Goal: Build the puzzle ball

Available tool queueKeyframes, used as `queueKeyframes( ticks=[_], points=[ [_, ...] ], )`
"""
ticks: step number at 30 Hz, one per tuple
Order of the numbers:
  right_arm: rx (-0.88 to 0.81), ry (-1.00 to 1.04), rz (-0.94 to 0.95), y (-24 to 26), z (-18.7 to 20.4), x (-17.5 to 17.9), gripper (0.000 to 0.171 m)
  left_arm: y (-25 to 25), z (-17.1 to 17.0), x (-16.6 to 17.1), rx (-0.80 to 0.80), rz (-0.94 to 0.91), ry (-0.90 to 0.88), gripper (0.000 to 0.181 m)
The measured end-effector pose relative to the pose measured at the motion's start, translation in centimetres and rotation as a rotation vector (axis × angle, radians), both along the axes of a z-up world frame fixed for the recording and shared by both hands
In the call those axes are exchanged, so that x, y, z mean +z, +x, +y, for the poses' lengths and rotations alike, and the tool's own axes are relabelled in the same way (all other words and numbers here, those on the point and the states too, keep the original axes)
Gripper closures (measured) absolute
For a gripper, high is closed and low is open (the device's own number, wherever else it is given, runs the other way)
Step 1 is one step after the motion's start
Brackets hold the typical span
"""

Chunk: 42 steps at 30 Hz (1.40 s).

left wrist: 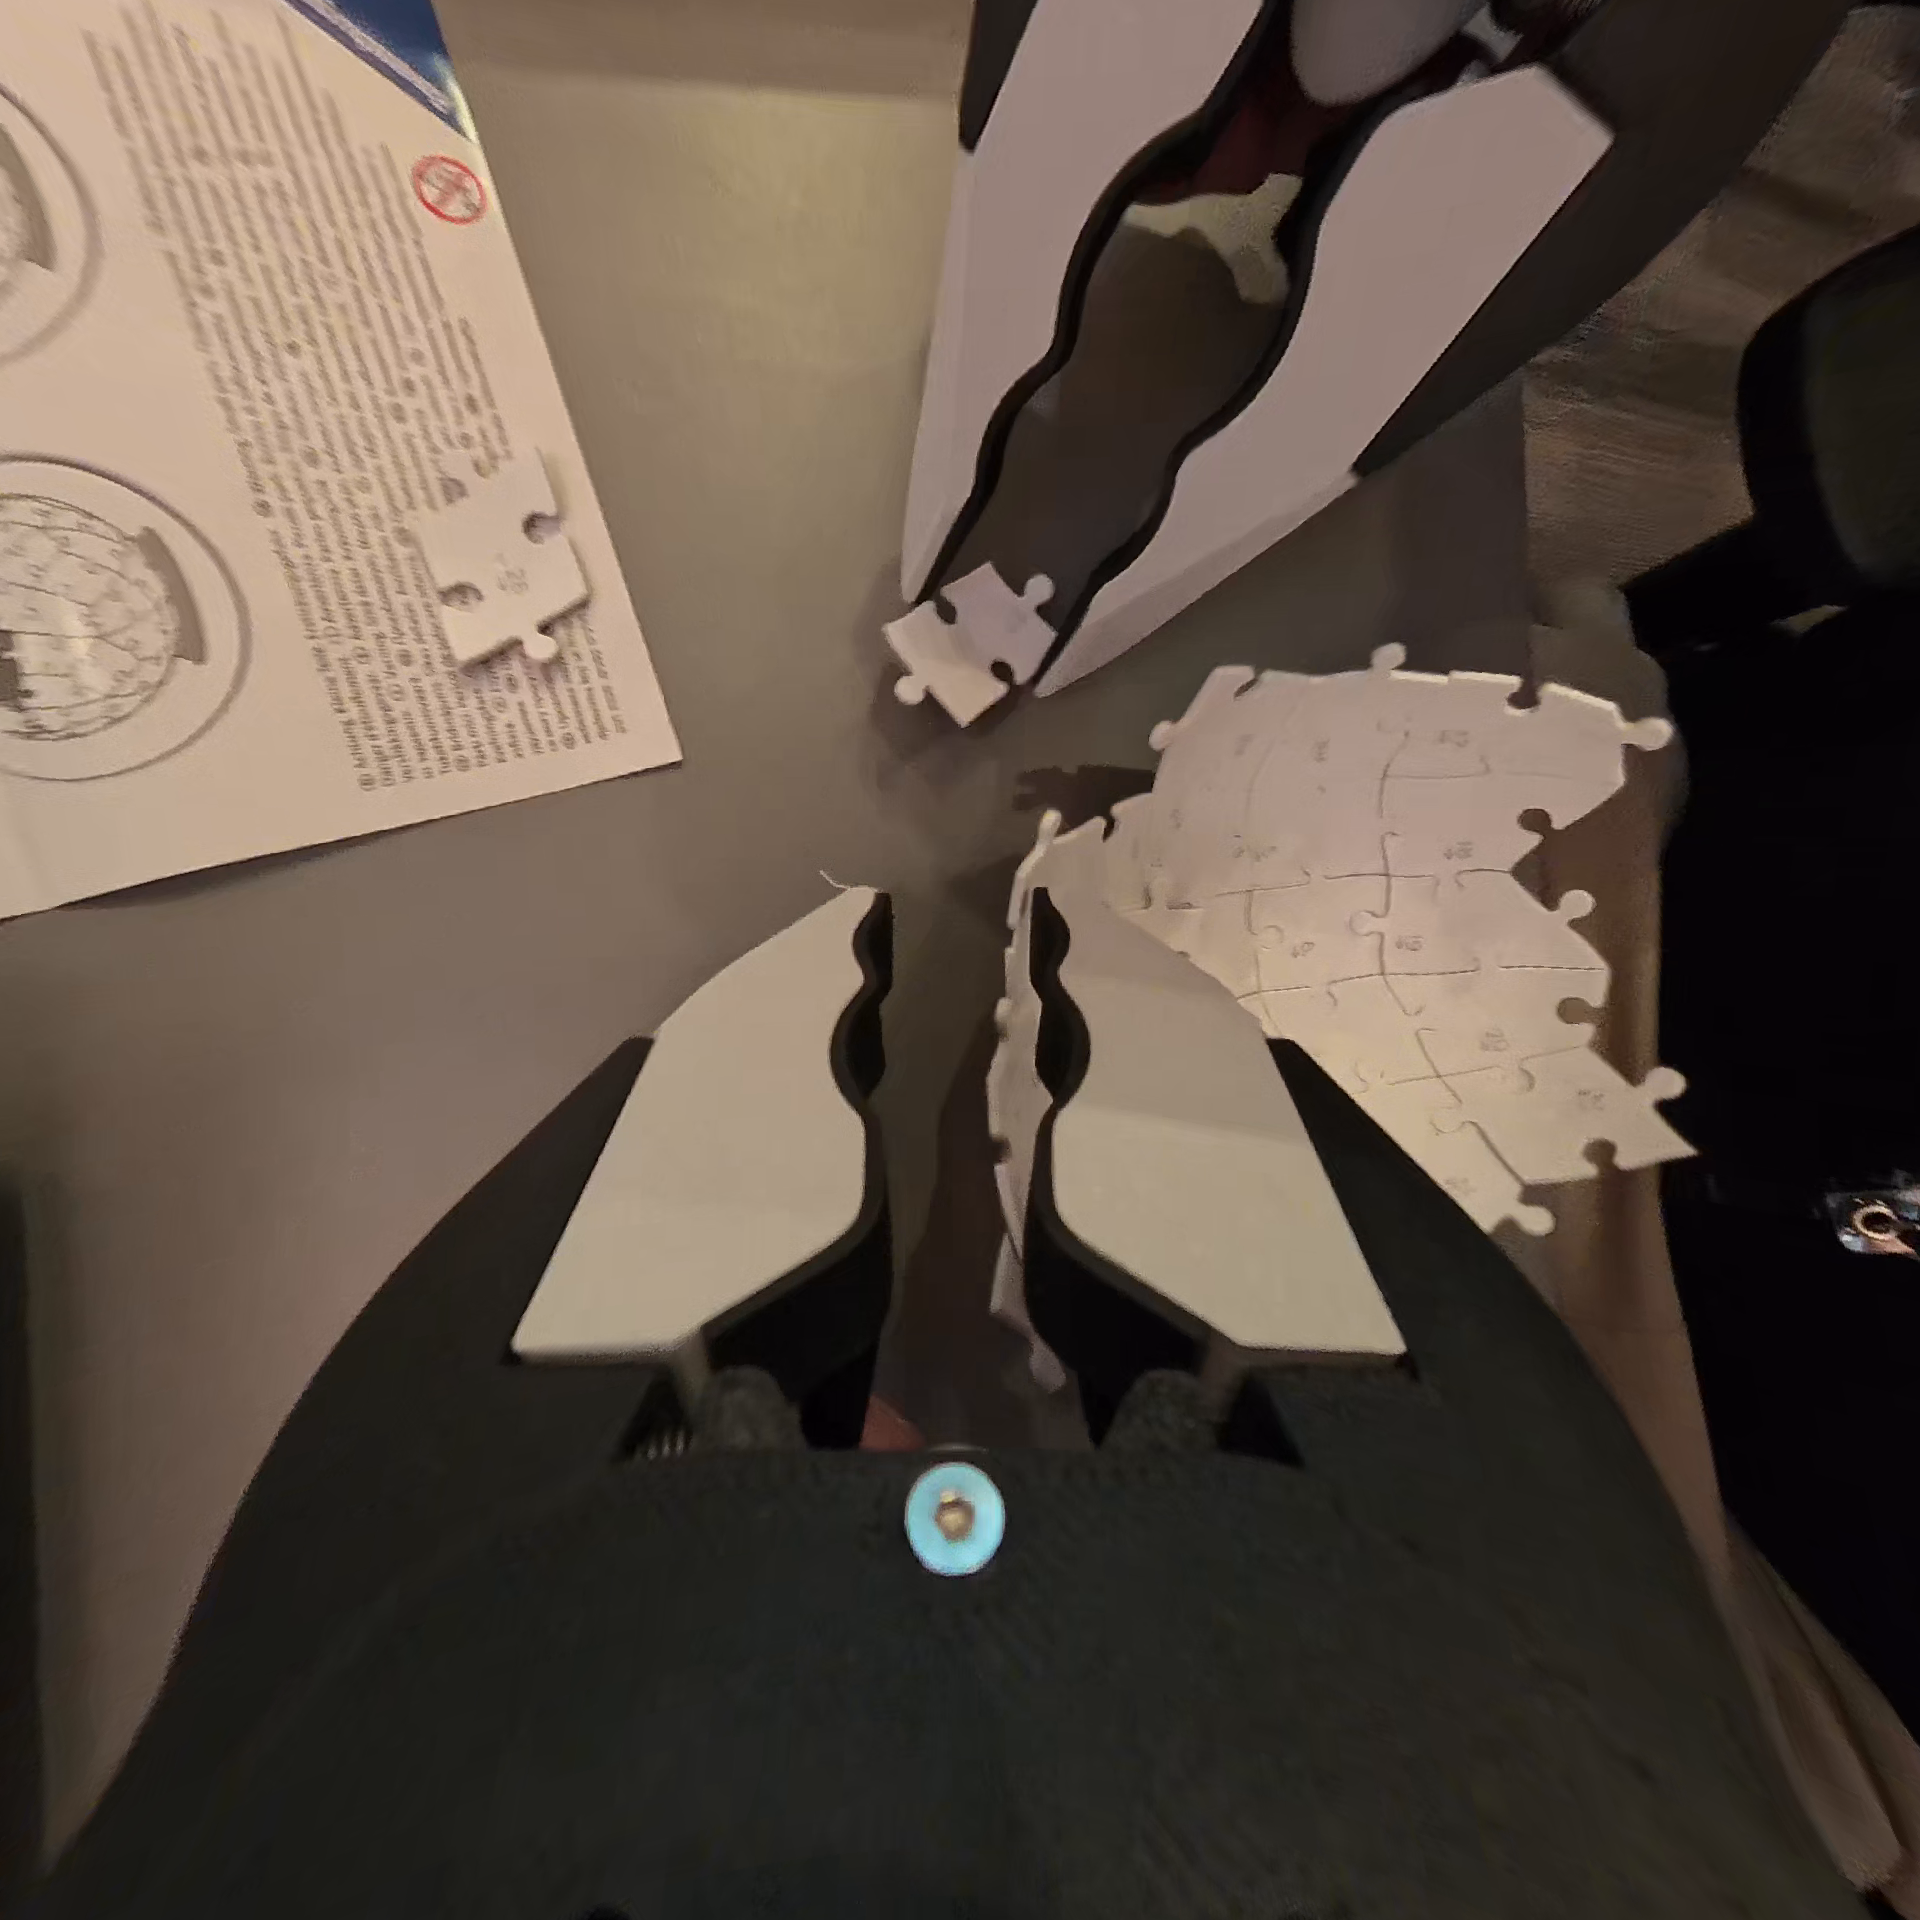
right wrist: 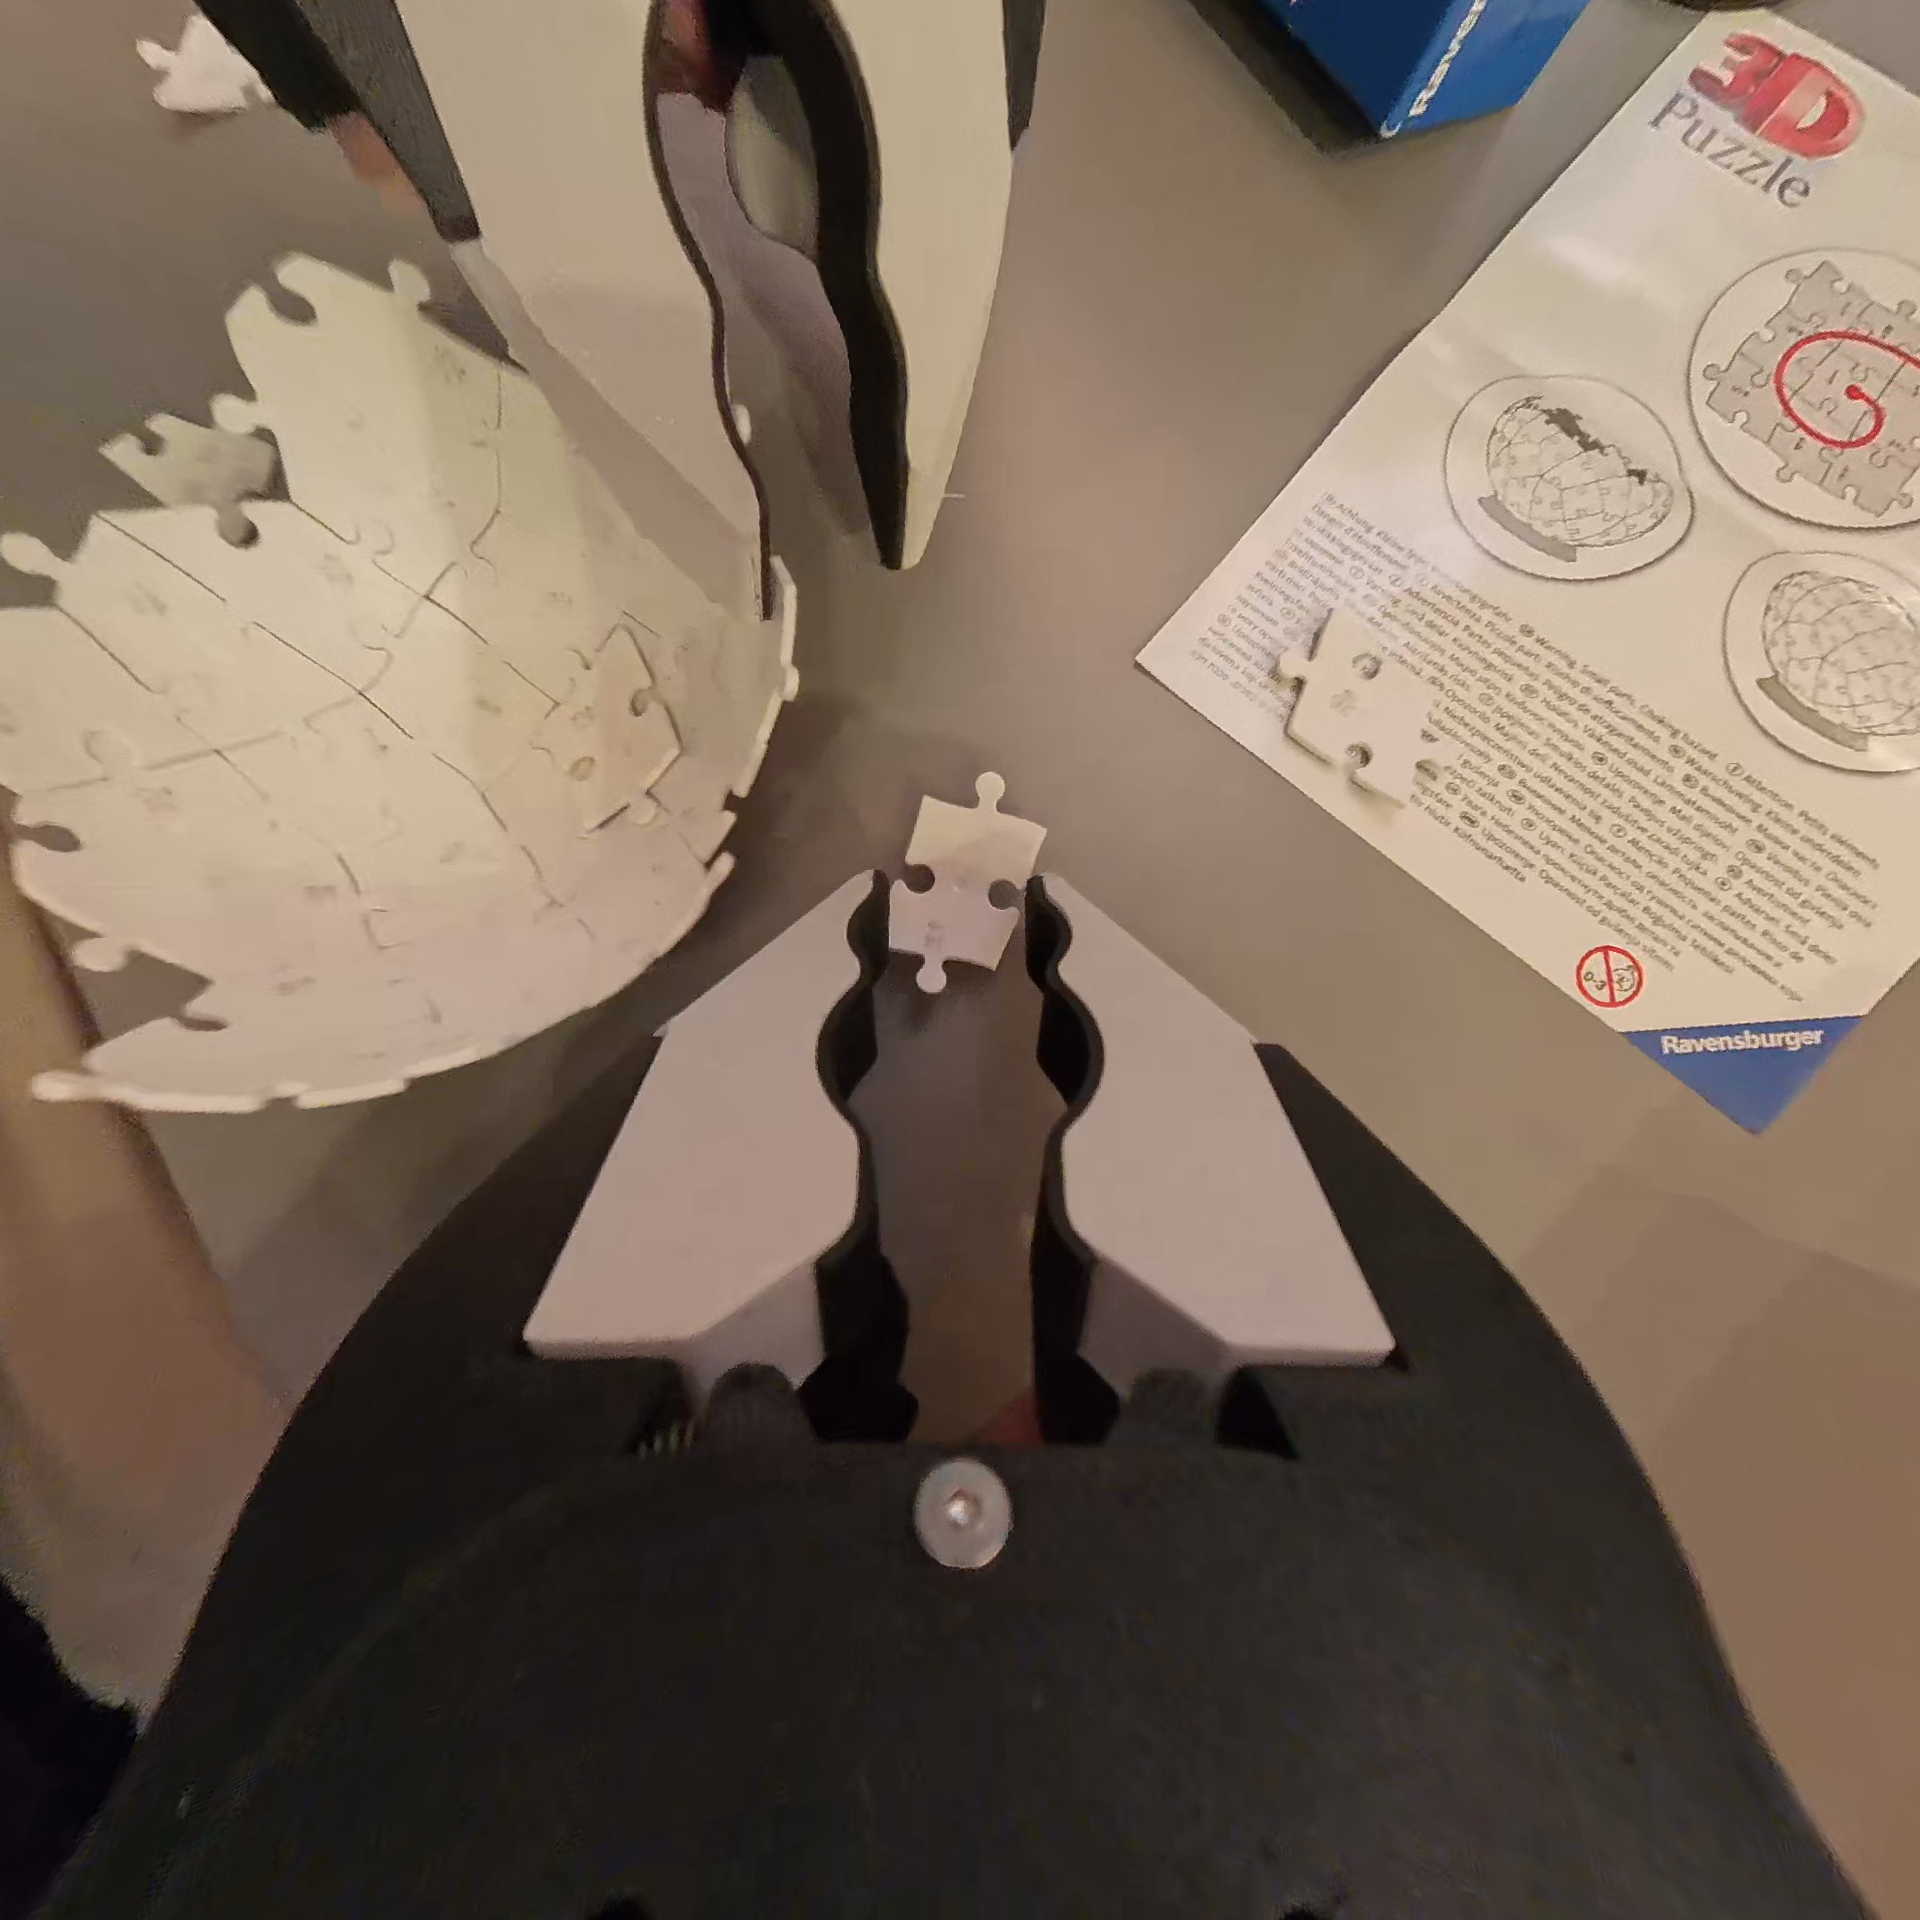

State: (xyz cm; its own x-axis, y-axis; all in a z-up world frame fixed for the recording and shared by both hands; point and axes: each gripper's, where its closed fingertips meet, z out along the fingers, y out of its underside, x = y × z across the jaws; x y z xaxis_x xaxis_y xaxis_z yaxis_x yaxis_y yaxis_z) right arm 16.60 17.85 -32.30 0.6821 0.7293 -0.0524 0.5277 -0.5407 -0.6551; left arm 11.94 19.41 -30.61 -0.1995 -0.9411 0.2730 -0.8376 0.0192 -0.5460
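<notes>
The part-built puzzle ball, a white curved shell (left wrist: pixel 1382 914) of joined pieces, hangs over the table's right edge; it also shows in the right wrist view (right wrist: pixel 364 727). My left gripper (left wrist: pixel 961 904) stands with its jaws apart around the shell's rim, which lies against the right finger (left wrist: pixel 1132 1122). It enters the right wrist view from the top (right wrist: pixel 836 577). My right gripper (right wrist: pixel 951 894) is shut on a single white puzzle piece (right wrist: pixel 961 883) at its fingertips, just above the table beside the shell. The same gripper (left wrist: pixel 987 634) and piece (left wrist: pixel 971 649) face me in the left wrist view.
A printed instruction sheet (left wrist: pixel 260 416) (right wrist: pixel 1621 343) lies on the grey table (left wrist: pixel 727 416) with one loose piece on it (left wrist: pixel 509 577) (right wrist: pixel 1351 717). A blue box (right wrist: pixel 1434 52) stands behind it. More loose pieces (right wrist: pixel 197 62) lie beyond the shell. A black chair (left wrist: pixel 1818 416) stands off the table. Some 6 cm of space lies between my two pairs of fingers.
</notes>
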Motion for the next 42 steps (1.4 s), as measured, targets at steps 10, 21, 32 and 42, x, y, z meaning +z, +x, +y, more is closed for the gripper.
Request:
queueKeyframes(
  ticks=[10,21,32,42],
  points=[
    [0.167,0.001,0.081,-1.2,-1.2,3.1,0.147,-1.4,-0.9,6.6,0.098,-0.187,0.346,0.158],
    [0.213,-0.054,0.087,-3.0,-3.5,2.6,0.147,-1.8,-4.5,-0.4,0.096,0.074,0.440,0.166],
    [0.166,-0.043,0.101,-1.7,-4.1,3.1,0.162,-1.1,-3.9,-1.0,0.015,0.080,0.443,0.166],
    [0.008,0.008,0.218,3.1,-9.1,4.0,0.152,-1.0,-4.1,-1.2,-0.016,0.053,0.557,0.164]
  ],
)
